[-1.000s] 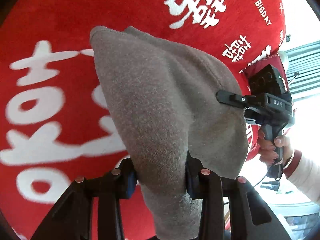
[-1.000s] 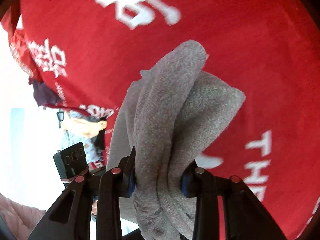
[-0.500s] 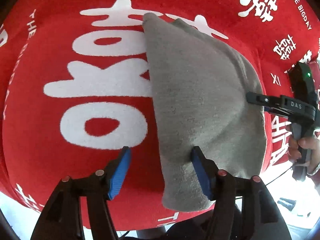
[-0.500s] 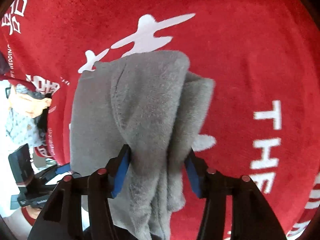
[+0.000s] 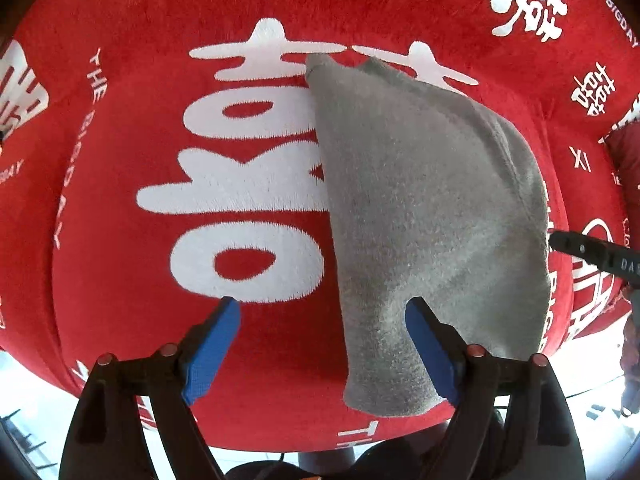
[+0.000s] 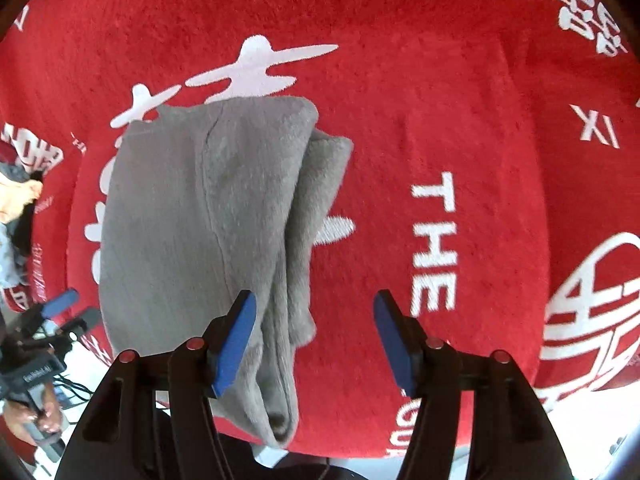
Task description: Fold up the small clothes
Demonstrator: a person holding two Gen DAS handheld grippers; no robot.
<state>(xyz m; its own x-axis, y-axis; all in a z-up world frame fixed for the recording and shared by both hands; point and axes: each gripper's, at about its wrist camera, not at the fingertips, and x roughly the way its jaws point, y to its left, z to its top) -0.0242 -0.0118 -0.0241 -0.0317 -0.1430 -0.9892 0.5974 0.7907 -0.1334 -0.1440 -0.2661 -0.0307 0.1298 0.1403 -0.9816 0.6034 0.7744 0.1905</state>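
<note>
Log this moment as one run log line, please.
garment: grey folded cloth on red blanket | left hand-held gripper: opening, cloth released | right hand-held gripper: opening, cloth released

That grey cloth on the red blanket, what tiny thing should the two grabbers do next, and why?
Probably lift both clear. The grey cloth lies folded on the red blanket. The left gripper and right gripper are opening; cloth lies between each pair of jaws, but neither clamps it. Backing straight away should leave the fold undisturbed.

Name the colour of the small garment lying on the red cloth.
Plain grey, a fleecy knit garment, no pattern; the left wrist view shows it best.
</note>
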